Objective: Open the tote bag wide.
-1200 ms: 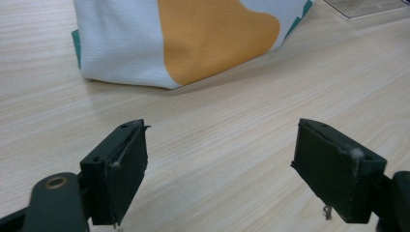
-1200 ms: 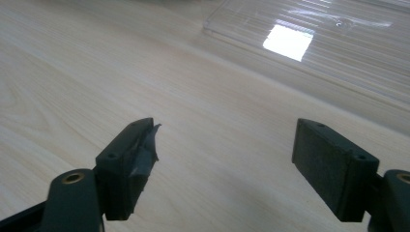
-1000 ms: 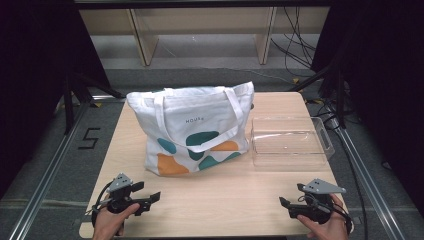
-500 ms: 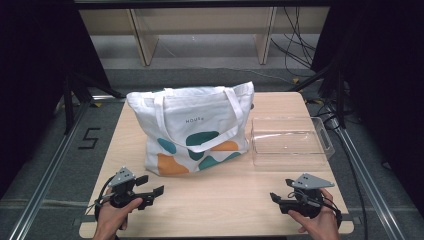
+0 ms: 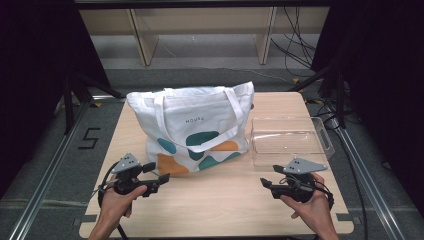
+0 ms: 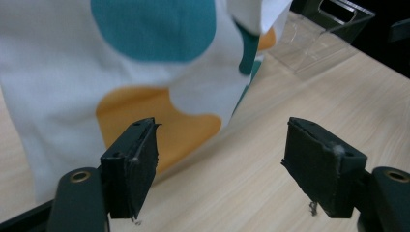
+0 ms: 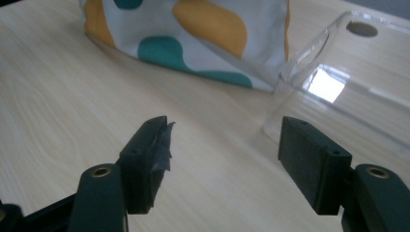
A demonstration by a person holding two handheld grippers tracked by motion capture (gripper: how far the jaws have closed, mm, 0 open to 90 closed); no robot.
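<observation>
Currently both tools, left tool (image 5: pixel 159 179) and right tool (image 5: pixel 266 184), stand wide, jaws just narrowing, empty; each should approach the tote bag (image 5: pixel 197 125) ahead squarely.

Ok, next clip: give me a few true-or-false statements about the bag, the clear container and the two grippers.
1. The tote bag stands on the table. True.
2. The clear container holds several items. False: nothing shows inside it.
3. The left gripper grips a bag handle. False: its jaws are open with nothing between them, short of the bag; they have just been closing a little.
4. The container sits beside the bag, on the side of the right gripper. True.
5. The right gripper's jaws are clamped on the container's rim. False: they are open and apart from it, though they have just been closing somewhat.
</observation>
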